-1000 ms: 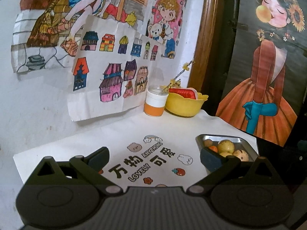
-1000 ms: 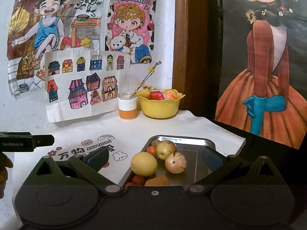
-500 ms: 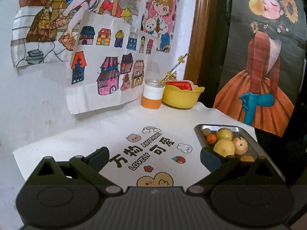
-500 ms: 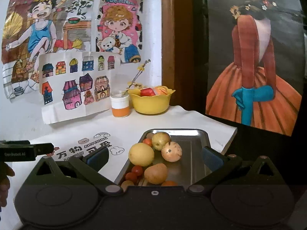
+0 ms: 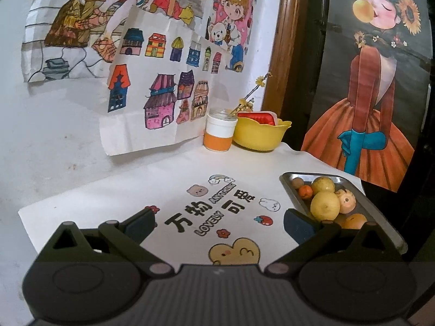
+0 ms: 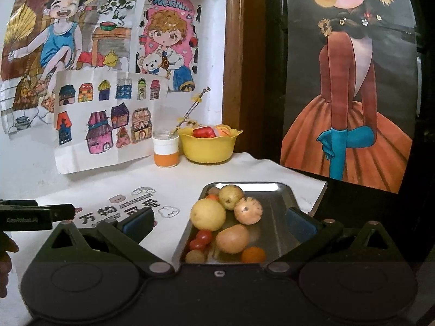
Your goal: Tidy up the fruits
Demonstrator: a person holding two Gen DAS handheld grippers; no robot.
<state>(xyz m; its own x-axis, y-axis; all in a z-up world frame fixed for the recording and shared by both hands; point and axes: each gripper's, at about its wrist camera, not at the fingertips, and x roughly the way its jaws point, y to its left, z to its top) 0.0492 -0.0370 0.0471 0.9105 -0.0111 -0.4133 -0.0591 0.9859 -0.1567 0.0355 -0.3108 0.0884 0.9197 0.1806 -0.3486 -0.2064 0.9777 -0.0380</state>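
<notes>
A steel tray (image 6: 282, 212) holds several fruits: a yellow lemon (image 6: 208, 214), a pear (image 6: 230, 197), a striped round fruit (image 6: 248, 210), a tan fruit (image 6: 232, 238), small red tomatoes (image 6: 201, 240) and a small orange (image 6: 253, 254). The tray also shows in the left wrist view (image 5: 361, 203) at the right. A yellow bowl (image 6: 209, 146) with red and orange items stands at the back. My right gripper (image 6: 218, 224) is open and empty, just above the tray's near end. My left gripper (image 5: 218, 224) is open and empty over the printed cloth, left of the tray.
An orange and white jar (image 6: 165, 149) with a flower twig stands left of the bowl. The white cloth (image 5: 163, 184) covers the table; its right edge runs just past the tray. Drawings hang on the wall (image 5: 54, 135) behind. The left gripper's side (image 6: 35, 214) shows at left.
Both grippers have drawn back and risen a little, so more of the tray and its fruits shows in each view. Both stay open.
</notes>
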